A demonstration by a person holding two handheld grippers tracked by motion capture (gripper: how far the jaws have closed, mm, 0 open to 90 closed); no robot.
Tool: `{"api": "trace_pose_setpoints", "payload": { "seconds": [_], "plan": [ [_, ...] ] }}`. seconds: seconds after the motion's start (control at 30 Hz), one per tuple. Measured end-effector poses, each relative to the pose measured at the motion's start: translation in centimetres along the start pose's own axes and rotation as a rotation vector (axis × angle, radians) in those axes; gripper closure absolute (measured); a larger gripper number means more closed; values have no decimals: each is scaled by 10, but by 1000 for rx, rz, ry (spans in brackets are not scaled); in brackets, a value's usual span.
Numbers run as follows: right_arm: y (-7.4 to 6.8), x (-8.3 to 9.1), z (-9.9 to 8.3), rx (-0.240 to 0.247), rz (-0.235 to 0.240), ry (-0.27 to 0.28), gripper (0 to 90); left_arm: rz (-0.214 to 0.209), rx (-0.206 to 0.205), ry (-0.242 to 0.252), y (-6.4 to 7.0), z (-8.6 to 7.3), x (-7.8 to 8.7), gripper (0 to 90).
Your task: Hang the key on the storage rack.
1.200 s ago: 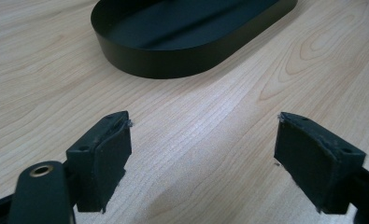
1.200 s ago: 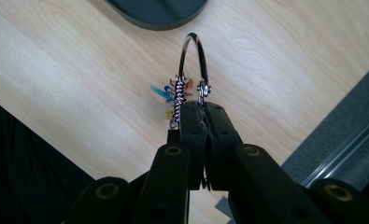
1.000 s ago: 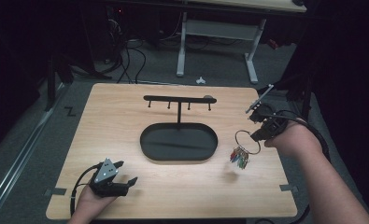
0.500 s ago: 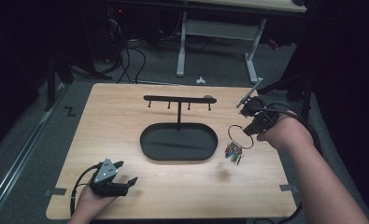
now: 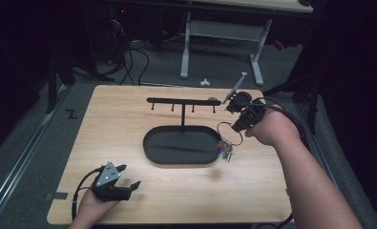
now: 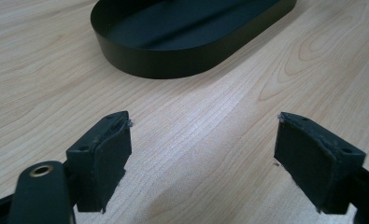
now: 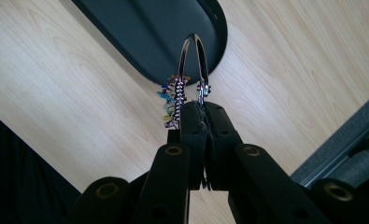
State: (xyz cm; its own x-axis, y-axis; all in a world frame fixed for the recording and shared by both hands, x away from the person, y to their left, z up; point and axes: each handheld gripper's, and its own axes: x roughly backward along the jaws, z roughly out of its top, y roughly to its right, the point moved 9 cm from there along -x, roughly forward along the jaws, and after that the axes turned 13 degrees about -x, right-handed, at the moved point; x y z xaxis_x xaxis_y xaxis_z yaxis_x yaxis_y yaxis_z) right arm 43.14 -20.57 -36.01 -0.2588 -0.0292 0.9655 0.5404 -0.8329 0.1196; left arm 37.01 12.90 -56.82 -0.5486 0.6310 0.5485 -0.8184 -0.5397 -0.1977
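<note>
A: What have we got in our right gripper (image 5: 237, 125)?

B: The key ring (image 5: 229, 134). Our jaws are pressed together on it, and in the right gripper view the ring (image 7: 194, 65) stands up past the tips with the coloured keys (image 7: 173, 105) bunched just beside them.

A: And where does that put it on the table (image 5: 129, 109)?

B: Lifted clear of the wood, just off the right end of the black tray (image 5: 153, 143); the keys dangle beside the tray rim. The rack (image 5: 183, 101) stands behind the tray.

A: Our left gripper (image 5: 124, 183)?

B: Resting at the near left corner, jaws wide apart with nothing between them. Its own view looks across bare wood to the tray (image 6: 173, 65).
</note>
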Motion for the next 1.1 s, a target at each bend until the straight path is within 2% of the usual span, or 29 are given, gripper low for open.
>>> {"api": "trace_pose_setpoints", "payload": {
  "seconds": [0.23,0.57,0.87,1.1],
  "plan": [
    [-13,-6,20,26,14,0,878,-1,-5,-7,0,-1,-1,194],
    [-17,-10,30,42,14,0,878,-2,-6,-9,0,-1,-1,195],
    [-8,-16,37,16,20,-5,878,-1,-6,-8,0,-1,-1,195],
    [6,-21,48,-16,49,5,878,-2,-7,-13,-1,-1,-1,195]
  ]
}}
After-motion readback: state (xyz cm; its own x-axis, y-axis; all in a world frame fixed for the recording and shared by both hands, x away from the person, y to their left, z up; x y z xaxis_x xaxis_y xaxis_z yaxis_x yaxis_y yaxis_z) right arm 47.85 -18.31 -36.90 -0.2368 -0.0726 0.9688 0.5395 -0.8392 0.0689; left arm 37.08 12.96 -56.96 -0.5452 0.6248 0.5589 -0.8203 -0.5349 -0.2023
